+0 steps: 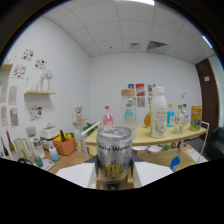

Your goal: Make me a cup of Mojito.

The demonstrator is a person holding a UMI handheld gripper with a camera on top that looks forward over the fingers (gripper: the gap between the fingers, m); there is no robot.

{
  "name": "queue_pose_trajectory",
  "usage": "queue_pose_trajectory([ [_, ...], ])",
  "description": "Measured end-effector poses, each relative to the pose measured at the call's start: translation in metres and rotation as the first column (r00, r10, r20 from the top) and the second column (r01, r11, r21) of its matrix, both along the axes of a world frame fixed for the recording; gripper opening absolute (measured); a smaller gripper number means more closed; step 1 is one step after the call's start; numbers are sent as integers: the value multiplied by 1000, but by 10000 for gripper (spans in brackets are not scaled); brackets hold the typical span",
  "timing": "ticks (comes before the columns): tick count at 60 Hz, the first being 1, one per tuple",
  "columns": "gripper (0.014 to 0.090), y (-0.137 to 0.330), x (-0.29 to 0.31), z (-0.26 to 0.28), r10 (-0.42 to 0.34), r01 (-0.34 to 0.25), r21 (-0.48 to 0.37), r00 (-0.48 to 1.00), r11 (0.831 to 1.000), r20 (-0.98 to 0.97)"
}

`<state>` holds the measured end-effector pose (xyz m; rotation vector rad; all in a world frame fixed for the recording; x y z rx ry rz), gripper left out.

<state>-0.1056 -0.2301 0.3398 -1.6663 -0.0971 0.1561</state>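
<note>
Soda can (114,157) — glossy, smooth metal

A silver soda-water can (114,157) is clamped in the hand-held gripper (114,175), bottles lining the curved bench (145,138) beyond.

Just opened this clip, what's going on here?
A handheld gripper holds a silver soda-water can with yellow print upright between its two fingers, lifted in front of the camera; the fingers appear shut on it. Beyond the can runs a curved light wooden counter with bottles on it, among them a tall white bottle, a pink-capped bottle and a clear glass jar with a wooden lid. No cup for the Mojito is visible.
</note>
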Motion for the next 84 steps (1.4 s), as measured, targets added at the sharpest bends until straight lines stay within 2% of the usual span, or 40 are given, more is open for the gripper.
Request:
queue_pose_trajectory([
  [11,497,-7,14,-88,-26,22,-70,998,997,-58],
  [18,497,-8,25,-117,-82,55,-118,966,992,-245],
  [25,497,-6,37,-122,-109,58,-123,884,991,-454],
  [30,497,-2,46,-119,-120,49,-129,769,990,-627],
  [36,496,5,58,-110,-126,39,-126,562,991,-818],
  [45,495,14,72,-97,-102,12,-102,256,995,-961],
  [52,496,15,85,-94,-88,-6,-89,8,996,-996],
  [65,493,15,110,-101,-76,-12,-76,-339,997,-938],
  [76,493,21,114,-107,-62,-19,-61,-518,998,-853],
  [84,493,22,110,-112,-78,-27,-75,-514,997,-854],
])
